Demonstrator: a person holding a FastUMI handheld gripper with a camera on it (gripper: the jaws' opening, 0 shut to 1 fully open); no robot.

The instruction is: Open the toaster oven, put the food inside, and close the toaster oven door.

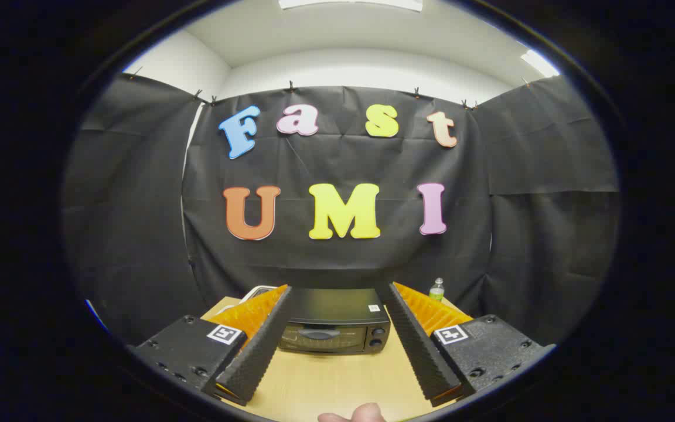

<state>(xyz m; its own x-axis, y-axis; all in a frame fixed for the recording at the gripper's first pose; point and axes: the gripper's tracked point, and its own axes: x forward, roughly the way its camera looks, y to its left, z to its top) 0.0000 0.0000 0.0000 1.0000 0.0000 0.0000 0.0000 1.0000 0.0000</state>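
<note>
A black toaster oven (335, 326) stands on the wooden table (337, 375) beyond my fingers, its glass door shut with the handle across the top and two knobs on its right side. My gripper (337, 293) is open and held high above the table, well short of the oven, with nothing between its fingers (255, 351). The oven shows in the gap between them. The food is hidden from me.
A small clear bottle (436, 289) with a green label stands behind the right finger, near the back wall. A white object (258, 289) peeks out behind the left finger. A fingertip of a person's hand (356, 414) shows just below the gripper.
</note>
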